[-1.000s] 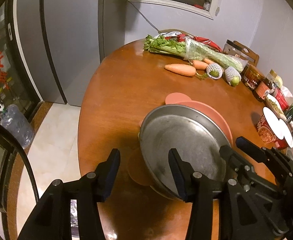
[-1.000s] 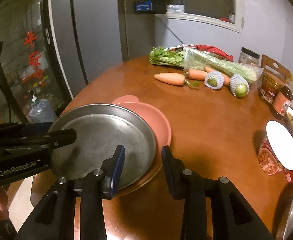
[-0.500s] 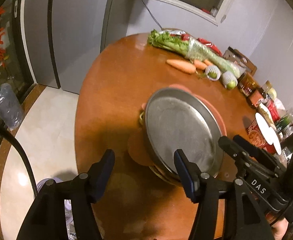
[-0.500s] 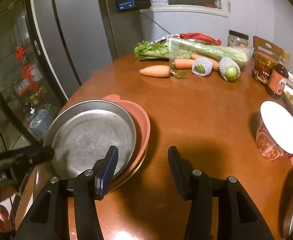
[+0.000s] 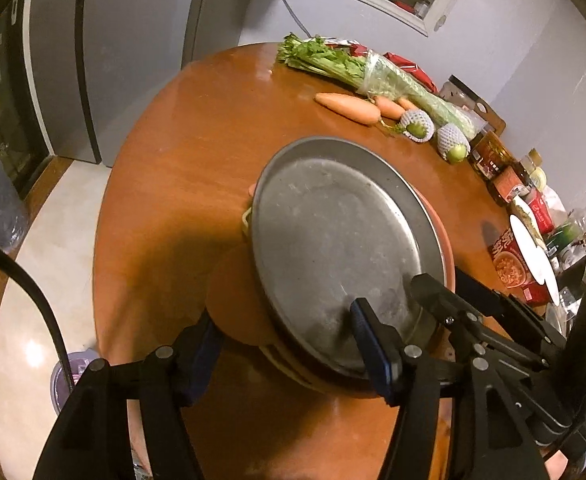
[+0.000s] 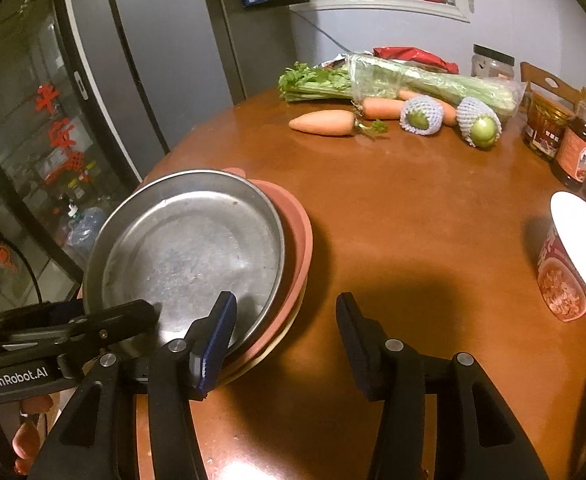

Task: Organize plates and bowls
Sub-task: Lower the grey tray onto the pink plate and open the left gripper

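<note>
In the left wrist view, the round grey metal plate [image 5: 335, 240] sits on top of a pink plastic plate [image 5: 439, 232] and a cream rim beneath, stacked near the edge of the round brown wooden desk [image 5: 197, 152]; the stacking looks largely done, though what else remains cannot be told. The left gripper [image 5: 289, 340] hangs with jaws released astride the stack's near rim, gripping nothing. This view alone shows a flat orange tab [image 5: 235, 296] jutting out under the stack. The right wrist view shows the right gripper [image 6: 285, 328], jaws also released, one finger over the plate, plus a red instant-noodle cup [image 6: 563, 280] well apart.
</note>
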A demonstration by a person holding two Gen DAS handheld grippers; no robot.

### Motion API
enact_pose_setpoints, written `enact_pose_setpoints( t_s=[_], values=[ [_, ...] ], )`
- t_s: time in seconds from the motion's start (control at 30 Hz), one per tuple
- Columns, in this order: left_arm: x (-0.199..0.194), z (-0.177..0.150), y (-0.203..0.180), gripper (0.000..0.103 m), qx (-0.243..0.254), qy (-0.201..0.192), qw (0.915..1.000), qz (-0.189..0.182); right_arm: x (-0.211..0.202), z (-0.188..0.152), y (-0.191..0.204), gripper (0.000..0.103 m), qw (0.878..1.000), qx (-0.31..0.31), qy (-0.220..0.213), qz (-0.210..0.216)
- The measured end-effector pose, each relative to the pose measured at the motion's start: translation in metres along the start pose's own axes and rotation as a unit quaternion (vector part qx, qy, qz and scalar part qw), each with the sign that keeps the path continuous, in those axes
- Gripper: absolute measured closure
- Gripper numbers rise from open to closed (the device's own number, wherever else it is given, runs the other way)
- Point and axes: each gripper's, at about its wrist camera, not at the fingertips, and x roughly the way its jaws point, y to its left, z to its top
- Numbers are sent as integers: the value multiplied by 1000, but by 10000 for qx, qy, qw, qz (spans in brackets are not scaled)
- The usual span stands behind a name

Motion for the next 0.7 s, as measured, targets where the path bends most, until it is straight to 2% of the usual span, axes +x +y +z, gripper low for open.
enact_pose_setpoints(
  t_s=[0.43,0.7],
  values=[
    [23,15,-35,39,313,127,9994,-80,3,5,-30,50,9995,199,21,-257],
    [41,29,-61,36,497,170,9986,45,4,11,-56,50,9988,413,73,-266]
  ],
)
